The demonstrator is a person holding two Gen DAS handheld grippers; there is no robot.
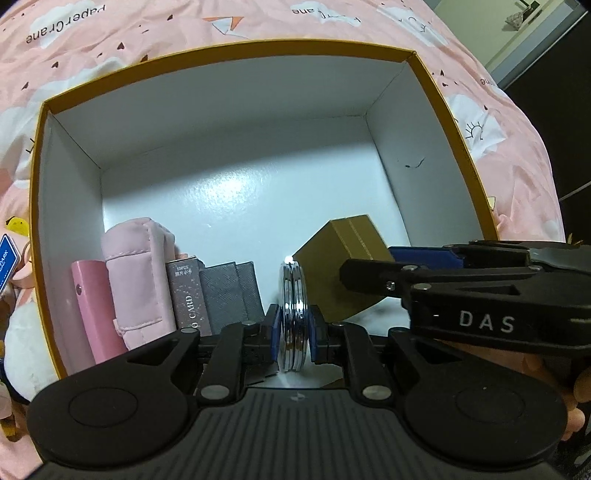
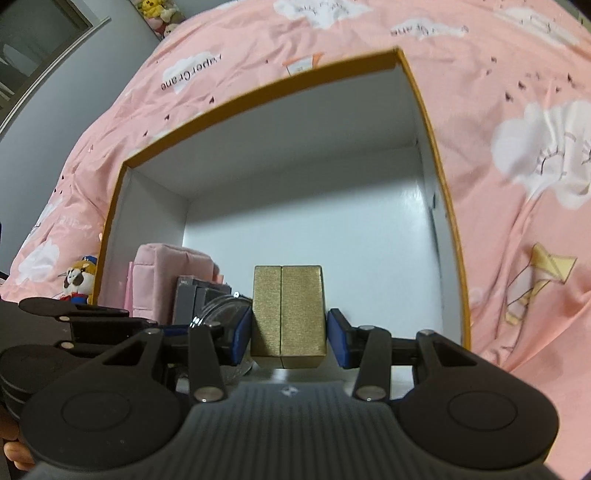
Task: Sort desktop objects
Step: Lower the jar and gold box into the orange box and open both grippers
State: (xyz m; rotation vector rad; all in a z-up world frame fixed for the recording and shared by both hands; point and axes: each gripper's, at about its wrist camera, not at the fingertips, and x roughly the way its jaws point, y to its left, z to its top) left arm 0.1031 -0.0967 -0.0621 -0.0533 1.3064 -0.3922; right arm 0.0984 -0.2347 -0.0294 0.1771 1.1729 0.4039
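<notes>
With the left gripper (image 1: pixel 293 332) clamping the round chrome disc (image 1: pixel 294 314) and the right gripper (image 2: pixel 288 332) the gold cardboard carton (image 2: pixel 288 314), lower both upright into the white-lined box (image 1: pixel 236 92) before opening the jaws.

- Pink bedsheet (image 2: pixel 498 92) that I see spread under everything, printed with white clouds and the words "paperCrane".
- Small plush toy (image 2: pixel 79 280) in a blue cap, upright on the sheet.
- Further plush toys (image 2: pixel 159 11), far off against the grey wall.

glossy metal disc (image 1: pixel 294 314), matt gold box (image 2: pixel 288 314)
</notes>
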